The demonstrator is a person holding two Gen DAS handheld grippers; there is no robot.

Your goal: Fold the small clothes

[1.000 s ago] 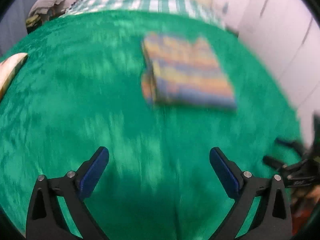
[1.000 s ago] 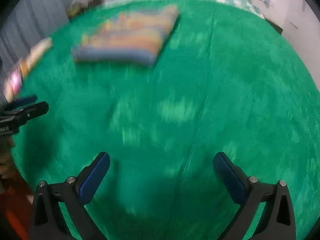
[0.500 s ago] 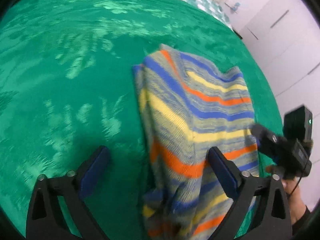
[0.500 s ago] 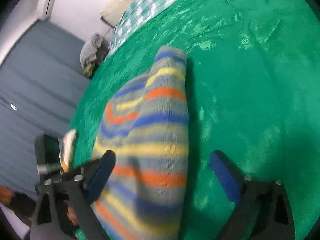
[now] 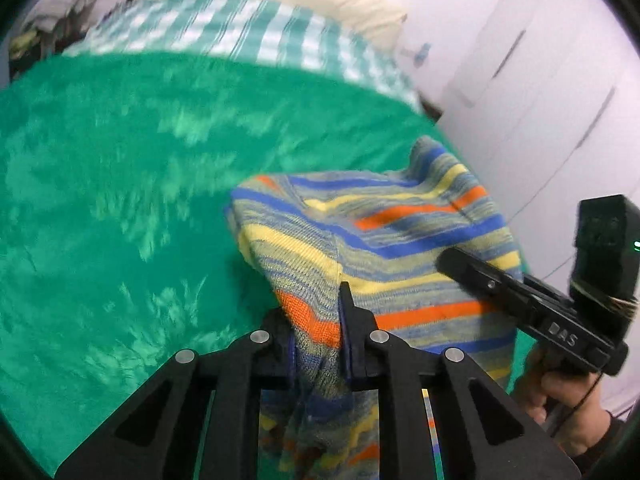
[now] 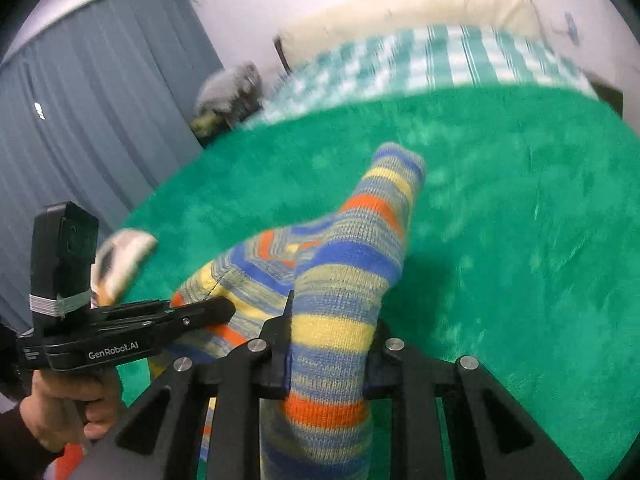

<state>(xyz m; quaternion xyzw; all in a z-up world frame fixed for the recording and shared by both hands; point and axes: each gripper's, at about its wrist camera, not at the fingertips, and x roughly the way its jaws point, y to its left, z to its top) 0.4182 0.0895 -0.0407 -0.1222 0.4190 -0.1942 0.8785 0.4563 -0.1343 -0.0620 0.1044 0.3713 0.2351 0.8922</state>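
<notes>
Left wrist view: one striped knit garment (image 5: 400, 240), blue, yellow, orange and grey bands, bunched up and lifted partly off the green blanket (image 5: 120, 200).
Left tongs (image 5: 320, 332): jaws have just been closing and now they pinch a fold of the garment, knit squeezed right between the two pads.
Right tongs (image 6: 328, 344): same deal, jaws have just been closing, now clamped on another part of the same garment, fabric bulging out above and below the pads.
Where the garment is: hanging between the two tongs, far end still draped down toward the blanket.
Other tongs in shot: each camera catches the opposite tool from the side, so the right one (image 5: 460, 264) shows at the right edge of the left view and the left one (image 6: 228, 308) at the left edge of the right view.
Hands: two, one per handle, a hand (image 5: 560, 400) in the left view and a hand (image 6: 68, 408) in the right view.
Bed stuff: one checked teal and white sheet (image 6: 440, 56) past the blanket, one cream pillow (image 6: 400, 12) behind it.
Curtain count: one grey curtain (image 6: 100, 120) on the left of the right view.
Small pale object: one (image 6: 124, 256) on the blanket near the left tool, too blurry to say what.
</notes>
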